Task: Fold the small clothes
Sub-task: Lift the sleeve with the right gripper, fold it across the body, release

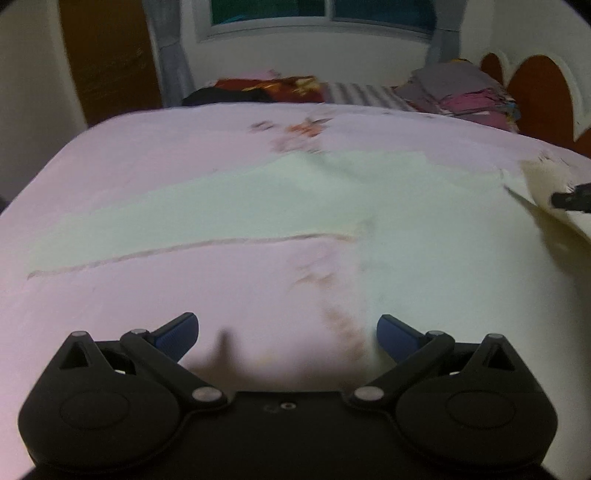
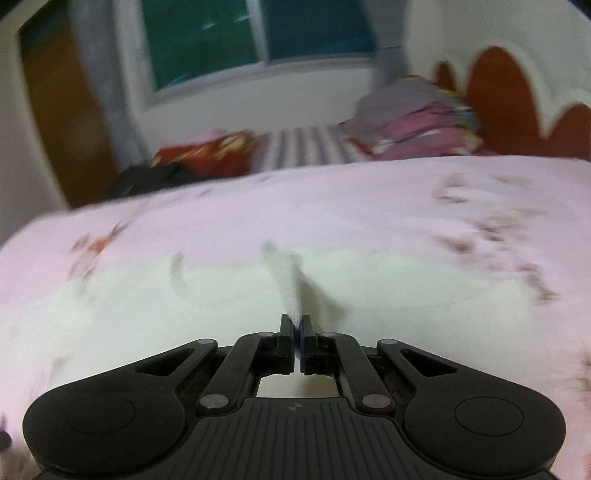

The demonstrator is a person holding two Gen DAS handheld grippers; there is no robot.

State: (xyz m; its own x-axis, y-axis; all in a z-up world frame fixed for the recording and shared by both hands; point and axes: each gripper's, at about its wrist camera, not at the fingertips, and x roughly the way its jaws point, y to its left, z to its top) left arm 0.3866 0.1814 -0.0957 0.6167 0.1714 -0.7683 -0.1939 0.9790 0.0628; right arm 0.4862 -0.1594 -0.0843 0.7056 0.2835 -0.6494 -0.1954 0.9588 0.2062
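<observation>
A pale mint-white garment [image 1: 258, 199] lies spread across the pink bed sheet [image 1: 147, 302]. My left gripper [image 1: 287, 332] is open and empty, low over the sheet just in front of the garment's near edge. My right gripper [image 2: 297, 325] is shut on a pinched fold of the garment [image 2: 221, 288] and lifts it into a ridge. In the left wrist view the right gripper's tip [image 1: 570, 199] shows at the far right, holding up the garment's corner [image 1: 543, 181].
A stack of folded clothes [image 1: 461, 92] sits at the far right of the bed by the red headboard [image 1: 535, 88]. A red and dark pile of clothes [image 1: 266, 88] lies at the far edge, with a striped cloth [image 1: 358, 92] beside it. A window [image 1: 321, 14] is behind.
</observation>
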